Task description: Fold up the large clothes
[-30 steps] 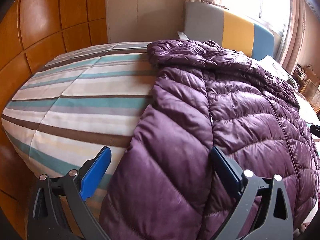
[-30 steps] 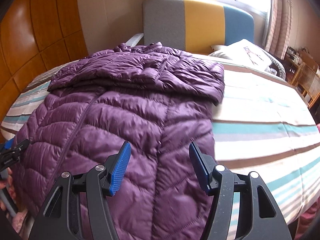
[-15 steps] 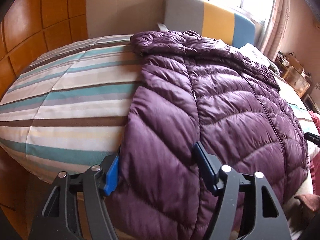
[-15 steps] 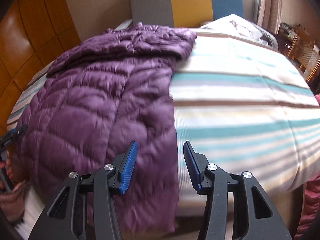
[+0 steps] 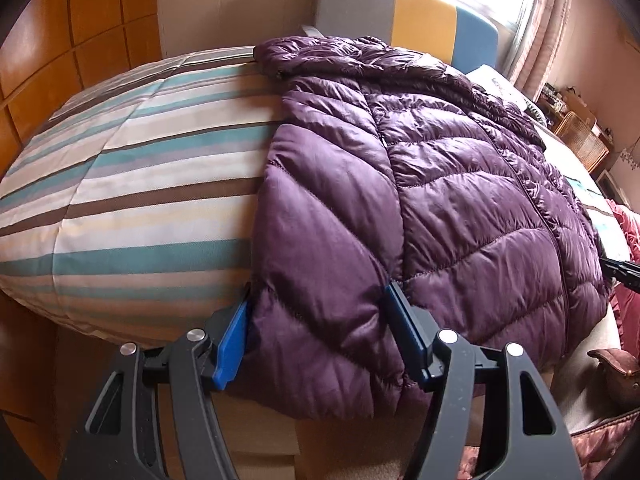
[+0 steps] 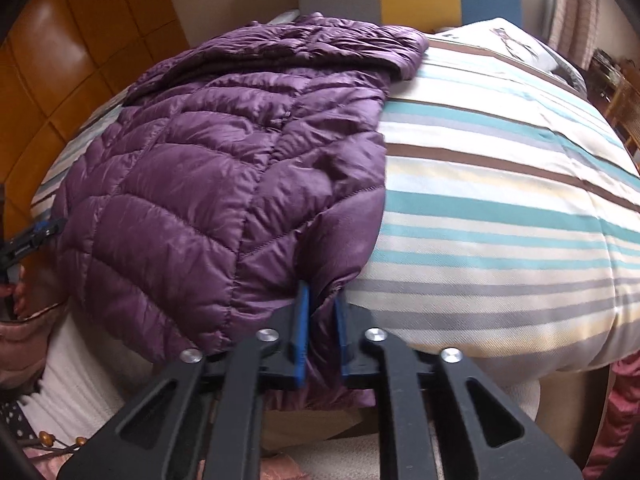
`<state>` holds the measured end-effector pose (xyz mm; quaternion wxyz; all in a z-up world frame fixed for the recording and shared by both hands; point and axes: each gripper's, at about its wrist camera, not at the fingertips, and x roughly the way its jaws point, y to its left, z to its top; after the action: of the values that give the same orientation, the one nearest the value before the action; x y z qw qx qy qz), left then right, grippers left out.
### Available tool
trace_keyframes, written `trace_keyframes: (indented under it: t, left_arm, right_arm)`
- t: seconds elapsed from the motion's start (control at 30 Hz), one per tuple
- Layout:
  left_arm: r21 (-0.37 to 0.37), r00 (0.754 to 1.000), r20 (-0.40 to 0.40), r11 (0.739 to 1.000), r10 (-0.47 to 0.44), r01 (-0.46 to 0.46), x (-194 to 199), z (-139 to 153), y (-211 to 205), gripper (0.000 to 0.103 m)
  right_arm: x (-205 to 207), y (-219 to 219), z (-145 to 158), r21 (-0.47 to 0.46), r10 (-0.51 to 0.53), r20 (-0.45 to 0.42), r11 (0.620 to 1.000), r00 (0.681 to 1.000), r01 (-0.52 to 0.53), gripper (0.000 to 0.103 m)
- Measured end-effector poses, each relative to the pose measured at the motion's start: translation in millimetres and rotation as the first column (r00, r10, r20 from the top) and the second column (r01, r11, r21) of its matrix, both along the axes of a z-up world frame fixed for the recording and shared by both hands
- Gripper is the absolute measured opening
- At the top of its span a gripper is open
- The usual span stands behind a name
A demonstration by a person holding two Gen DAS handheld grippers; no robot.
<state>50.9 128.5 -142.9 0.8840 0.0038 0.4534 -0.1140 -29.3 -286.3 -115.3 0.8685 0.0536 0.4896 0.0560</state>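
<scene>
A purple quilted jacket (image 5: pixel 440 184) lies spread on the striped bed cover (image 5: pixel 140 184), its hem hanging over the near edge of the bed. My left gripper (image 5: pixel 318 320) straddles the hem's left corner; its jaws are closing and both blue pads press into the puffy fabric. In the right wrist view the jacket (image 6: pixel 208 184) fills the left half. My right gripper (image 6: pixel 320 320) is closing narrowly on the hem's right corner, with a fold of fabric pinched between its pads. The tip of each gripper shows at the edge of the other's view.
A grey, yellow and blue headboard (image 5: pixel 400 12) stands at the far end, with a pillow (image 6: pixel 508 40) beside it. Wooden wall panels (image 5: pixel 80 40) run along the left. Wicker furniture (image 5: pixel 580 140) and pink bedding (image 5: pixel 628 300) lie to the right.
Both grippers dropped toward the near hem at the bed's edge. The left narrowed around the left corner. The right slid over to the right corner and closed on the fabric.
</scene>
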Motion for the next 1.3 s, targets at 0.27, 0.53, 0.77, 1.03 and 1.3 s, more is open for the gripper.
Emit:
trace_keyframes:
  t: [0.27, 0.53, 0.77, 1.03, 1.3]
  left_arm:
    - [0.009, 0.989, 0.087, 0.993, -0.116, 0.116, -13, 23, -28, 0.008]
    - [-0.124, 0.957, 0.245, 0.974, -0.154, 0.188, -30, 64, -32, 0.006]
    - [-0.236, 0.911, 0.386, 0.939, -0.145, 0.249, -46, 108, -20, 0.006]
    - [-0.387, 0.861, 0.499, 0.863, -0.1, 0.324, -70, 152, 3, 0.006]
    - [-0.43, 0.889, 0.458, 0.876, 0.001, 0.22, -30, 157, 23, 0.006]
  right_arm:
    - [-3, -9, 17, 0.133, 0.001, 0.096, 0.991, 0.995, -0.013, 0.005]
    - [-20, -28, 43, 0.255, 0.02, 0.214, 0.964, 0.977, -0.076, 0.004]
    - [-31, -41, 74, 0.349, 0.006, 0.342, 0.928, 0.94, -0.133, 0.004]
    - [-56, -50, 116, 0.439, -0.015, 0.496, 0.867, 0.868, -0.236, 0.004]
    - [-16, -64, 122, 0.462, -0.115, 0.484, 0.876, 0.867, -0.141, 0.004]
